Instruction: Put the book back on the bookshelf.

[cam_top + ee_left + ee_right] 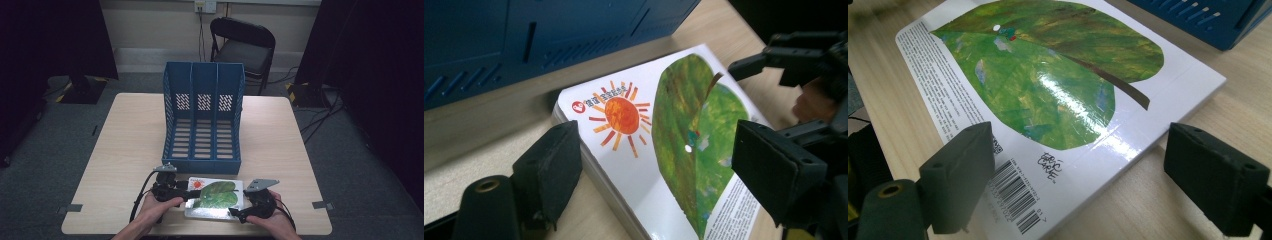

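Observation:
A picture book (215, 197) with a green leaf and an orange sun on its white cover lies flat near the table's front edge. My left gripper (186, 193) is at the book's left end, open. In the left gripper view its jaws (659, 170) straddle the sun corner of the book (624, 145). My right gripper (239, 215) is at the book's front right corner, also open. The right gripper view has its jaws (1088, 180) on either side of the barcode corner of the book (1048, 75). A hand holds each gripper.
A blue three-slot file rack (203, 120) stands upright just behind the book, open side toward me, on the wooden table (130, 140). A black folding chair (245, 47) stands beyond the table. Cables trail on the floor at right.

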### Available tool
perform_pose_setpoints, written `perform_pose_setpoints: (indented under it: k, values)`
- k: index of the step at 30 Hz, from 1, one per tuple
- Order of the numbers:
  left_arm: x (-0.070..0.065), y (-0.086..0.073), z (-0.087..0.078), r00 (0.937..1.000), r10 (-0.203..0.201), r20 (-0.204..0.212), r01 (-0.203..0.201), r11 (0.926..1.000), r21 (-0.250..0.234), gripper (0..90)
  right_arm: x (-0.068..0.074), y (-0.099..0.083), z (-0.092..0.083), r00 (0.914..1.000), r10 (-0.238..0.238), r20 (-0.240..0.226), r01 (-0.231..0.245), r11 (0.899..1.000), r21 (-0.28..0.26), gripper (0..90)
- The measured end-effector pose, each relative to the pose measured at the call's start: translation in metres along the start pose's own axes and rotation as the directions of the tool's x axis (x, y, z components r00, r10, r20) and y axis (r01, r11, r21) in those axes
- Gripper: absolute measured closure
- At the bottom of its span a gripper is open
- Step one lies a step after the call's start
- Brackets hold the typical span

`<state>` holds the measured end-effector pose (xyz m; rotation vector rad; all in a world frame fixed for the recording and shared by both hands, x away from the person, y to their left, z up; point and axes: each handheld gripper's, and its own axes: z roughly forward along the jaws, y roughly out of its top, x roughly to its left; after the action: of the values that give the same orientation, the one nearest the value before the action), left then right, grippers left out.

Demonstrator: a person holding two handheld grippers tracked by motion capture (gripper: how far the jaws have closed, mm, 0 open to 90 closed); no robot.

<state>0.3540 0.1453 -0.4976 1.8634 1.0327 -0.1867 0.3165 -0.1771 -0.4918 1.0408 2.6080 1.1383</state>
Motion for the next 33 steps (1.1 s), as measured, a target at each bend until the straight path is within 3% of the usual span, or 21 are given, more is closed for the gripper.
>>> perform_pose_setpoints:
  k: [5,7,8,18,22,27,31,33]
  values:
    - [0.004,0.001,-0.005,0.9981,-0.045,0.043,0.046,0.9980,-0.044,23.9,0.000,0.000,0.000,1.0000,0.001,-0.001,-0.001,1.000,-0.004,12.2]
    - [0.006,0.001,-0.007,0.9948,-0.074,0.069,0.079,0.9949,-0.063,25.5,0.000,0.000,-0.001,1.0000,0.001,-0.001,-0.001,1.000,-0.004,12.3]
    - [0.009,0.000,-0.009,0.9893,-0.112,0.094,0.119,0.9901,-0.074,27.4,0.000,0.000,-0.001,1.0000,0.005,-0.002,-0.005,1.000,-0.004,12.2]
    - [0.010,-0.002,-0.006,0.9865,-0.134,0.095,0.139,0.9888,-0.054,28.3,-0.001,0.000,-0.001,1.0000,0.007,0.003,-0.007,1.000,-0.005,11.3]
    - [0.013,-0.003,-0.009,0.9729,-0.180,0.145,0.194,0.9769,-0.089,29.3,-0.001,0.000,-0.001,1.0000,0.006,0.008,-0.006,1.000,-0.005,10.4]
    - [0.013,-0.002,-0.009,0.9735,-0.178,0.144,0.192,0.9765,-0.097,31.0,0.000,0.000,-0.001,1.0000,0.010,0.003,-0.010,1.000,-0.008,9.0]
    - [0.015,-0.002,-0.010,0.9620,-0.207,0.178,0.229,0.9674,-0.109,30.8,0.000,0.001,0.000,0.9999,0.009,0.007,-0.008,1.000,-0.016,8.6]
    - [0.015,-0.002,-0.010,0.9639,-0.202,0.173,0.224,0.9673,-0.118,32.3,0.000,0.001,0.000,0.9999,0.009,0.006,-0.009,1.000,-0.018,8.4]
